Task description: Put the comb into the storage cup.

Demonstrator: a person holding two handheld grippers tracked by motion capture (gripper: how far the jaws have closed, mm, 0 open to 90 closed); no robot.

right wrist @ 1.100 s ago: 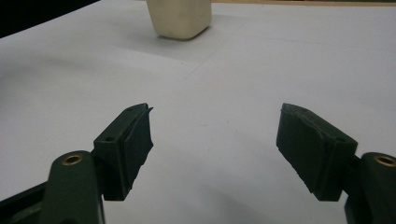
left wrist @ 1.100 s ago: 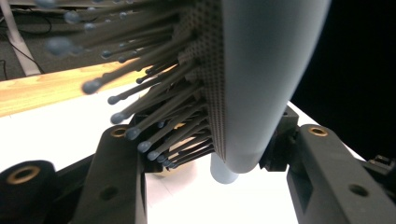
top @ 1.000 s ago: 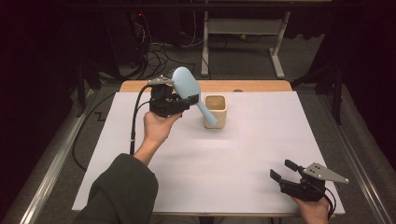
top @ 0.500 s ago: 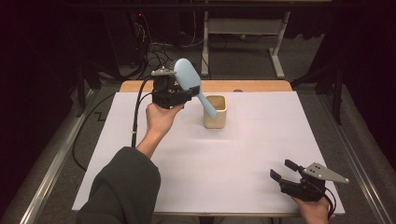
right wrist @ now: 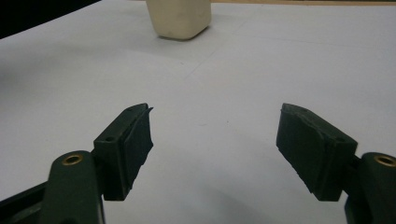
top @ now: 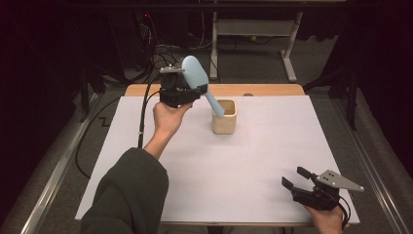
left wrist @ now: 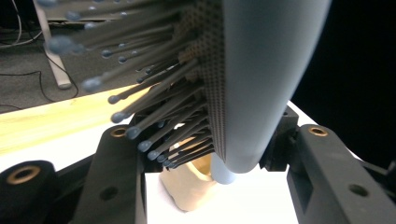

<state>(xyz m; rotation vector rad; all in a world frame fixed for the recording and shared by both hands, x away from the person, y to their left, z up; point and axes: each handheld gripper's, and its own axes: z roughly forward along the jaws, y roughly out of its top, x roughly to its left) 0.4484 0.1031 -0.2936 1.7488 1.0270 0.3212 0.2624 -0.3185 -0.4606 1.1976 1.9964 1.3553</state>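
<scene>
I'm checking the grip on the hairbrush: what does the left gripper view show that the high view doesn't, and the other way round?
Left gripper view alone: the brush's bristles with their ball tips, and the two black jaws pressed against the brush head's sides.

High view alone: the whole scene, with the brush handle angled down into the cup, the white table, and the right claw open near the table's near edge.

Both: the blue hairbrush clamped in the left claw, and the beige cup under it.
</scene>
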